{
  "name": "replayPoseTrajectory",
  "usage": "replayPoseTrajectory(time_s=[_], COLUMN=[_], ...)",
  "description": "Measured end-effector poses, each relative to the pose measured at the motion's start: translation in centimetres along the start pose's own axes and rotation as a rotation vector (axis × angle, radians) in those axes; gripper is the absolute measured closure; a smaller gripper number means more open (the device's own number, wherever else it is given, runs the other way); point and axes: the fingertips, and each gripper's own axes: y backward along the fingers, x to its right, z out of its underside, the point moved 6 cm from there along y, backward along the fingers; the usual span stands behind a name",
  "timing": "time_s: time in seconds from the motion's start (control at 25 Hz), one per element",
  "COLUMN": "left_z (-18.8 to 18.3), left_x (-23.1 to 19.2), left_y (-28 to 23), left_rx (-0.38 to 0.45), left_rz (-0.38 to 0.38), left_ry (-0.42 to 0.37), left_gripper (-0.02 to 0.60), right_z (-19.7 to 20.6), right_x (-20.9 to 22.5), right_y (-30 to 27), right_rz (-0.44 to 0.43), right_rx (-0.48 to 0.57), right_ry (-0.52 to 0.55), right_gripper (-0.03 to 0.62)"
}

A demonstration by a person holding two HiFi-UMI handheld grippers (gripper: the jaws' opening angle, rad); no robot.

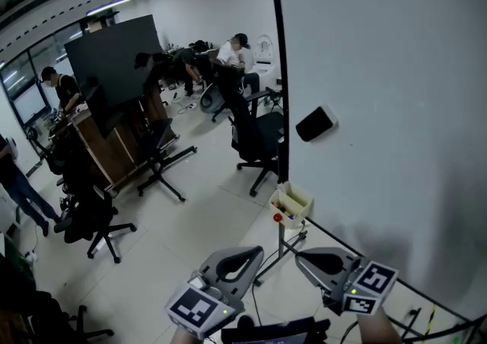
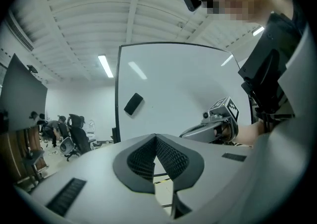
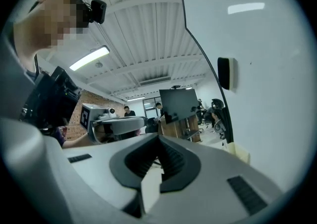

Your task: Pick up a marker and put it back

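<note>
- Left claw (image 1: 256,253) and right claw (image 1: 302,258) are hanging pinched together, gripping nothing.
- Markers (image 1: 287,204) seem to be sitting in the box (image 1: 303,198) ahead, well apart.
- Approaching, I'd judge; reaching in is calling for one claw opening.

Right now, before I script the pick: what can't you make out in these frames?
- Tray, head view: too small to tell what lies in it, or how many.
- Tray, right gripper view: only its outer wall shows; the inside is hidden.
- Left gripper view: the whiteboard lower corner sits behind the shut left claw; no tray visible.
</note>
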Motion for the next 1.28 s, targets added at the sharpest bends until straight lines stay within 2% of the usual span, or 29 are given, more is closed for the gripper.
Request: replayPoseTrajectory(time_s=[0.16,0.28,0.4,0.64,0.8,1.08,1.28], left_z=[-0.2,-0.1,0.3,1.5,2.3,4.1,4.2], left_x=[4.3,6.1,6.5,6.2,5.8,6.0,4.5], left_y=[0.7,2.5,4.8,10.8,14.2,24.7,28.3], left_rx=[-0.012,-0.05,-0.085,-0.062,-0.047,0.007,0.011], left_rz=[-0.059,-0.12,-0.193,-0.29,-0.291,-0.255,-0.22], left_ry=[-0.002,-0.01,-0.022,0.026,0.038,0.077,0.111], left_gripper=[0.58,0.58,0.58,0.58,0.58,0.58,0.58], right_z=[0.6,0.9,1.3,1.9,2.4,5.0,5.2], right_x=[-1.1,-2.4,-3.5,-8.1,-11.4,-21.6,-24.6], right_y=[3.1,3.5,2.4,-0.2,-1.7,-4.7,-6.1], right_rz=[-0.068,-0.126,-0.178,-0.263,-0.264,-0.242,-0.185], right_rx=[0.004,0.003,-0.001,-0.048,-0.07,-0.106,-0.126], right_ry=[-0.003,-0.018,-0.04,-0.011,0.0,0.052,0.048], right_gripper=[0.578,0.579,0.579,0.578,0.579,0.579,0.578])
